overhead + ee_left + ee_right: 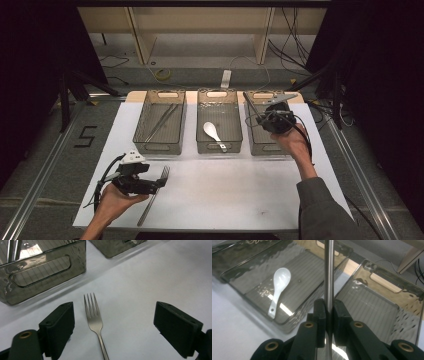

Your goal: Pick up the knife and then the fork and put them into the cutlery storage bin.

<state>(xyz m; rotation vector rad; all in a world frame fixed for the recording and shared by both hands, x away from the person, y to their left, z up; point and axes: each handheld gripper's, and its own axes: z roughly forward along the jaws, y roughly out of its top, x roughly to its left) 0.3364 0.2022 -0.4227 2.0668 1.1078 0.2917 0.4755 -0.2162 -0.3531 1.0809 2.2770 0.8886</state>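
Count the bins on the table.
3, in a row at the far edge: left bin with long utensils, middle bin with a white spoon, right bin under the right gripper.

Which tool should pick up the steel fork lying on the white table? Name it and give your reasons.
Left. The left tool hangs open with the steel fork lying between its jaws on the white table. The right tool is shut on a thin metal rod above the right smoky plastic bin.
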